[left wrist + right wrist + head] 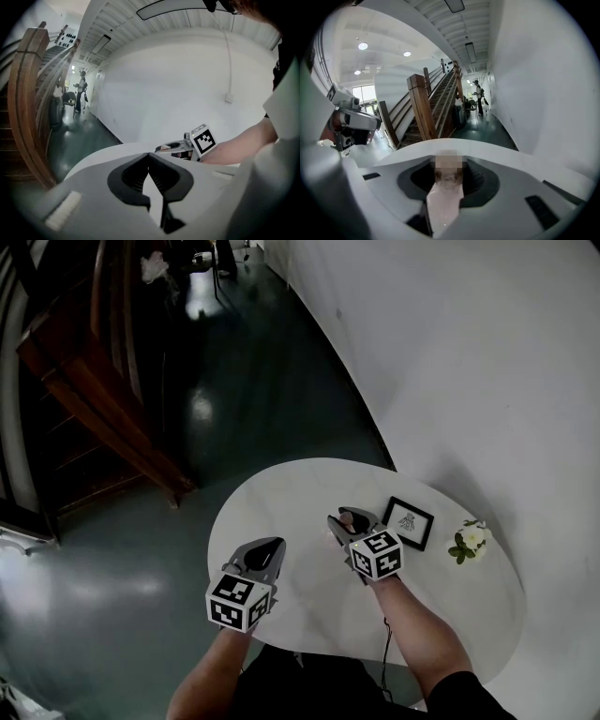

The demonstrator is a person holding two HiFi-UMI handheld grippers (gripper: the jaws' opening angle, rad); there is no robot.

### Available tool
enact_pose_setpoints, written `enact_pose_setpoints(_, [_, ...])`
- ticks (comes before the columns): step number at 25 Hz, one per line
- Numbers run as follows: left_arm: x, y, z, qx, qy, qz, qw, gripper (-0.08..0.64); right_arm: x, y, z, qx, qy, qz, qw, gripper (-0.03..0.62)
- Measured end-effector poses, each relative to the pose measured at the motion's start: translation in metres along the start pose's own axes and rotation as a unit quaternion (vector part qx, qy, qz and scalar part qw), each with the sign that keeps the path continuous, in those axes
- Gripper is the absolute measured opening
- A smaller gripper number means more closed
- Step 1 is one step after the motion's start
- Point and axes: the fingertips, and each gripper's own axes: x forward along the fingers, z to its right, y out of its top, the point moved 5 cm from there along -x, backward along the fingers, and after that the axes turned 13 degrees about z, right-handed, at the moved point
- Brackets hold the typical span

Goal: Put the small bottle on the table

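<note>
Placing step. Right claw (349,521) clamped on small bottle (445,197), over the white desk (281,488); contact unclear. Left claw (270,547) closed, empty, alongside. Next, likely: lower bottle upright, ease jaws apart.

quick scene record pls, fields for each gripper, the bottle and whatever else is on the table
table: white, oval
left gripper: jaws together, empty, over the table
right gripper: shut on the small bottle
small bottle: over the table; touching it or not, cannot tell
also on table: picture frame, white flowers, right of the right gripper
</note>
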Motion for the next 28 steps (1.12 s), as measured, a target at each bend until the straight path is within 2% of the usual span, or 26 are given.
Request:
enact_pose_setpoints(13, [-0.002,0.001,0.003,-0.003,0.005,0.0,1.0,0.011,0.001,-0.012,0.001,-0.026,-0.018,-0.019,0.999,0.135])
enact_pose_setpoints(17, [-0.003,0.006,0.003,-0.002,0.005,0.003,1.0,0.012,0.0,-0.01,-0.003,-0.024,-0.009,-0.023,0.999,0.143])
enact_pose_setpoints(21, [-0.003,0.01,0.006,-0.001,0.001,0.002,1.0,0.012,-0.011,0.002,-0.007,-0.005,-0.002,-0.001,1.0,0.146])
enact_pose_setpoints(28, [-0.009,0.032,0.008,0.016,-0.003,0.01,0.9998,0.011,-0.051,0.032,-0.01,0.014,-0.03,0.054,0.998,0.146])
